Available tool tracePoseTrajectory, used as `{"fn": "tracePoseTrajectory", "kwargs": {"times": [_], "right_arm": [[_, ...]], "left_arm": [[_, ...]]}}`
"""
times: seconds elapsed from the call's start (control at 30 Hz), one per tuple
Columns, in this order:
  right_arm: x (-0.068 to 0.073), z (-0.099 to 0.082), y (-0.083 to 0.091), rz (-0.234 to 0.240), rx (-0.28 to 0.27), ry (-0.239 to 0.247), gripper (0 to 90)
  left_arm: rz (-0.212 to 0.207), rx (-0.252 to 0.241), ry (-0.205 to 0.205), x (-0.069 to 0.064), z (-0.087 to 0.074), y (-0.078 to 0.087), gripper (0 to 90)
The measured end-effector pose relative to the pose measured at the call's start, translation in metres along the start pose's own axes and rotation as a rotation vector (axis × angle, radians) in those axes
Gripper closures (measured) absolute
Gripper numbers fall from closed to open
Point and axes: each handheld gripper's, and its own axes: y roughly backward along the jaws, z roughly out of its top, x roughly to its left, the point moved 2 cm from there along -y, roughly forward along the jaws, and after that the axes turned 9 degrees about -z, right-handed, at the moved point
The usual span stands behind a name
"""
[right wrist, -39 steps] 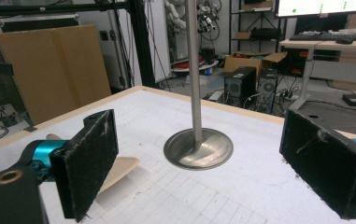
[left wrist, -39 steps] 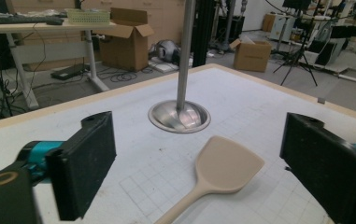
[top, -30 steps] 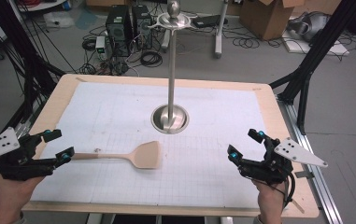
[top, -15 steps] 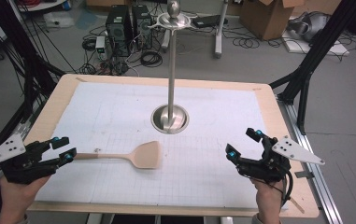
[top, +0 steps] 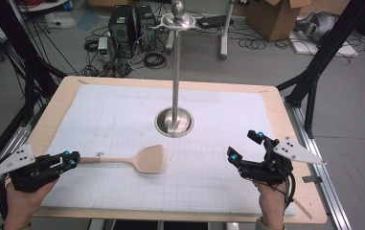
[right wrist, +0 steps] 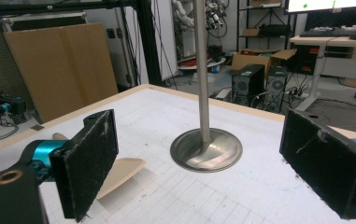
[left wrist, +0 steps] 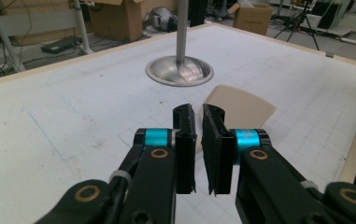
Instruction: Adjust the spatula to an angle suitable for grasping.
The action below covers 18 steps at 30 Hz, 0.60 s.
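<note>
The wooden spatula is laid flat just before the metal stand; light and stiff, its handle end is clamped by the left gripper, fingers having just closed; the right gripper is held wide.

Left claw: at the tabletop's near left edge, closed on the handle end of the spatula.
Spatula: flat on the tabletop, its blade to the right of the left claw, toward the middle.
Stand: beyond the spatula blade, farther from both claws, between them.
Right claw: near the right edge, well apart from the spatula.
</note>
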Motion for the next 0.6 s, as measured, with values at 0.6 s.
{"fn": "tracePoseTrajectory", "kwargs": {"times": [0.6], "right_arm": [[0.004,-0.001,-0.006,0.02,0.014,0.013,10.7]], "left_arm": [[0.032,0.138,0.025,0.014,-0.035,-0.021,89.8]]}}
